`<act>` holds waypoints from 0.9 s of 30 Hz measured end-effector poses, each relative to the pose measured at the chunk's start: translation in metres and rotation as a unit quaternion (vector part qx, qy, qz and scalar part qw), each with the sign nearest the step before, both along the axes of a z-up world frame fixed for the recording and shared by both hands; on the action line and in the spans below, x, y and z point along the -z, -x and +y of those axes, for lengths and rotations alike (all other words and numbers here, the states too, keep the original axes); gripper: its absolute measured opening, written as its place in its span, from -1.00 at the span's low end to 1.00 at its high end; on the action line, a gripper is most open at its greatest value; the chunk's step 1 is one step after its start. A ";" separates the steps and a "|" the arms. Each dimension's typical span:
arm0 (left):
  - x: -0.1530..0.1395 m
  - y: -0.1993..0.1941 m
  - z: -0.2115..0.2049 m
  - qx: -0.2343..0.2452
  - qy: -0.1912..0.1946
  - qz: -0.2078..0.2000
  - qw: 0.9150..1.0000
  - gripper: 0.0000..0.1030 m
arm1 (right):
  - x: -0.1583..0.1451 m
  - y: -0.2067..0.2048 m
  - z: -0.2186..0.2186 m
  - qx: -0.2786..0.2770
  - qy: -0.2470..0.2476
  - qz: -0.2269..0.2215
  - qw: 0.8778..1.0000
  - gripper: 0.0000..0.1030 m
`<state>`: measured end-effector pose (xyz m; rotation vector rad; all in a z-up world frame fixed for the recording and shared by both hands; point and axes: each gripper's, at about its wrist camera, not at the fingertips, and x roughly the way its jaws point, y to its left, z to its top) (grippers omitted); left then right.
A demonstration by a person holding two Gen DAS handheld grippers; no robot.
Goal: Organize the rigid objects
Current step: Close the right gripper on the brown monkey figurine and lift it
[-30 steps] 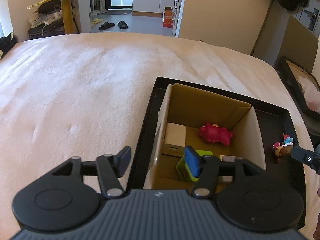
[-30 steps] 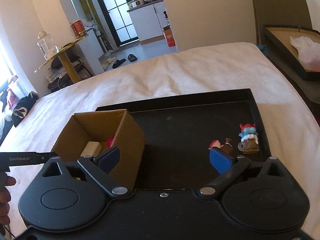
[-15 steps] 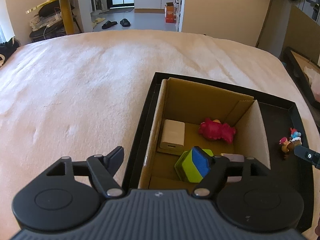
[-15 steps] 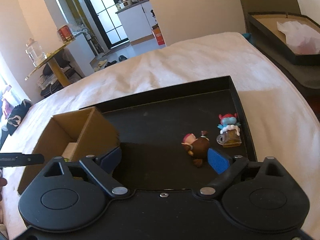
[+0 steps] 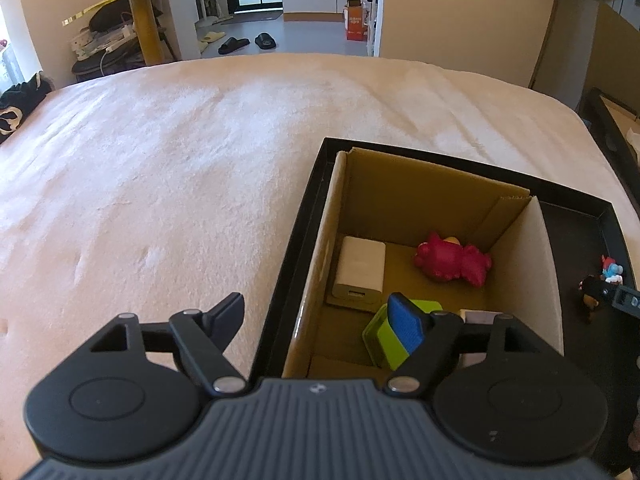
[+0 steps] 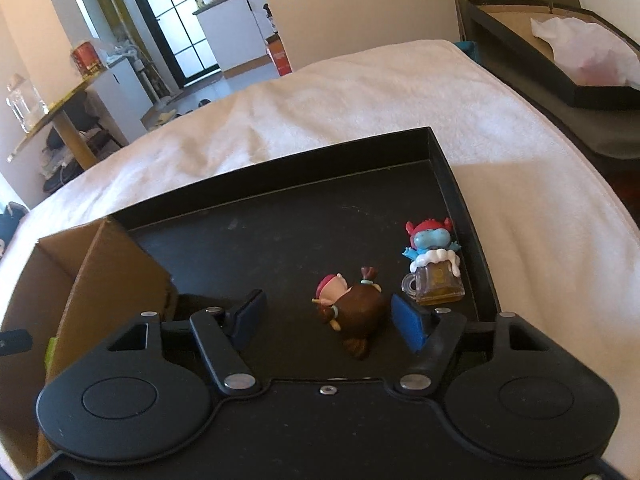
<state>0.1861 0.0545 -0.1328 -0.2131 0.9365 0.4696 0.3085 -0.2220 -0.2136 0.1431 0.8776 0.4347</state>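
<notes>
A cardboard box (image 5: 536, 248) stands in a black tray (image 6: 280, 216) on a bed. Inside it lie a red figurine (image 5: 452, 262), a white charger block (image 5: 360, 272) and a green block (image 5: 390, 340). My left gripper (image 5: 320, 316) is open and empty, held above the box's near left corner. My right gripper (image 6: 328, 314) is open around a brown figurine (image 6: 356, 304) that lies on the tray floor, close to the right finger. A blue figurine on a beer mug (image 6: 434, 266) stands just beyond it, near the tray's right wall.
The cream bed cover (image 5: 160, 168) spreads left of the tray. A second black tray with white paper (image 6: 576, 56) sits off the bed at the right. A gold side table (image 5: 140, 8) and slippers (image 5: 248, 42) lie beyond the bed.
My right gripper has moved right and forward, from beside the box until its open fingers flank the brown figurine. My left gripper has drawn back and up from the box.
</notes>
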 end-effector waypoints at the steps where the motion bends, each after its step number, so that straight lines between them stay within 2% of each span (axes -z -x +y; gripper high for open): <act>1: 0.000 0.000 0.000 0.000 0.001 0.001 1.000 0.50 | 0.001 -0.002 0.002 0.001 0.003 0.001 1.000 0.26; 4: 0.001 0.001 -0.001 0.000 0.002 0.004 1.000 0.50 | 0.004 -0.007 0.004 0.001 0.018 0.002 1.000 -0.17; 15: -0.001 0.007 0.005 -0.005 0.005 -0.001 1.000 0.50 | -0.008 0.006 0.000 -0.012 0.001 0.011 1.000 -0.18; 27: 0.000 0.017 0.005 0.000 0.019 -0.010 1.000 0.50 | -0.052 0.026 0.004 -0.019 -0.026 -0.017 0.999 -0.18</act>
